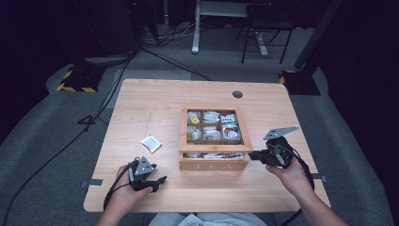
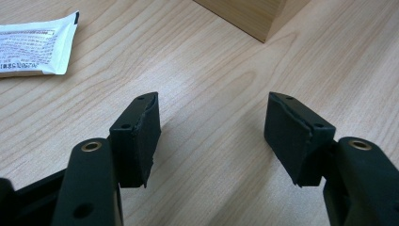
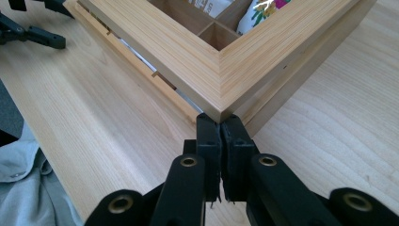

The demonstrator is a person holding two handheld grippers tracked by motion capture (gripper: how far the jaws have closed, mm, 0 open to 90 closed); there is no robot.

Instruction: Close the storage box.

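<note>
Centrally on the wooden table (image 1: 141, 101) stands the wooden tea box (image 1: 214, 165), its lid (image 3: 221, 70) slightly raised. Right gripper (image 3: 220, 123), jaws closed together, tips under the lid's corner; left gripper (image 2: 211, 129) rests with jaws apart, empty, near a white tea sachet (image 2: 35, 44).

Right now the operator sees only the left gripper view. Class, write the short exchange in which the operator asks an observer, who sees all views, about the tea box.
Operator: Where is the other gripper?
Observer: The right gripper, jaws shut, has its tips at the near right corner of the lid.
Operator: Is that lid fully down?
Observer: No, a gap shows between it and the tea box along the front.
</note>
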